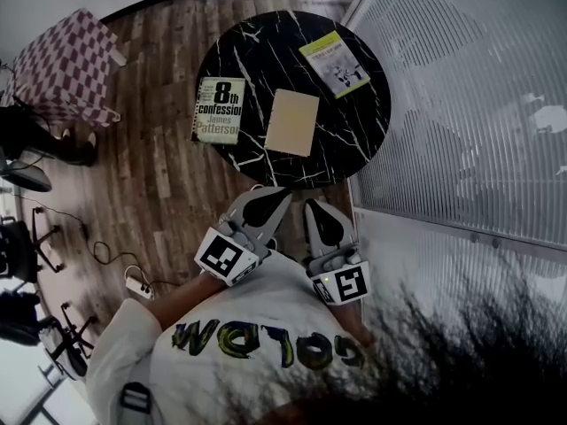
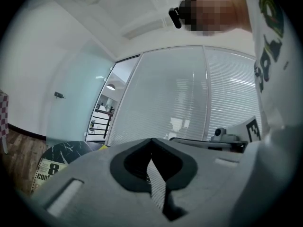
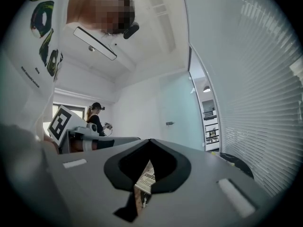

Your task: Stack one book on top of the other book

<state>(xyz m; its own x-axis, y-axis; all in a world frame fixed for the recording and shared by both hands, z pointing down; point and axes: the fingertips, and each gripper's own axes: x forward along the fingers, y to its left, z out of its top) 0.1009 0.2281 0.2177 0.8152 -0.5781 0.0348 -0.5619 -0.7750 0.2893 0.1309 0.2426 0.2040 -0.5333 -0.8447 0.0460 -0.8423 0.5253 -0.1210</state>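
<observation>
Three books lie on a round black marble table [image 1: 257, 51]: an "8th confession" paperback [image 1: 218, 110] at its left, a plain tan book [image 1: 292, 122] in the middle, and a yellow-edged white book [image 1: 335, 64] at the far right. My left gripper [image 1: 270, 195] and right gripper [image 1: 317, 205] are held side by side near my chest, just short of the table's near edge. Both are shut and empty. The left gripper view shows its shut jaws, with the paperback [image 2: 45, 171] low at the left. In the right gripper view, print of a book [image 3: 147, 176] shows through the gap in the gripper body.
A glass wall with blinds [image 1: 461, 104] runs close along the table's right side. A checked-cloth table [image 1: 62, 65] stands at the upper left. Office chairs [image 1: 22, 246] and a power strip [image 1: 137, 283] with cables are on the wooden floor at the left. Another person [image 3: 94, 117] stands far off.
</observation>
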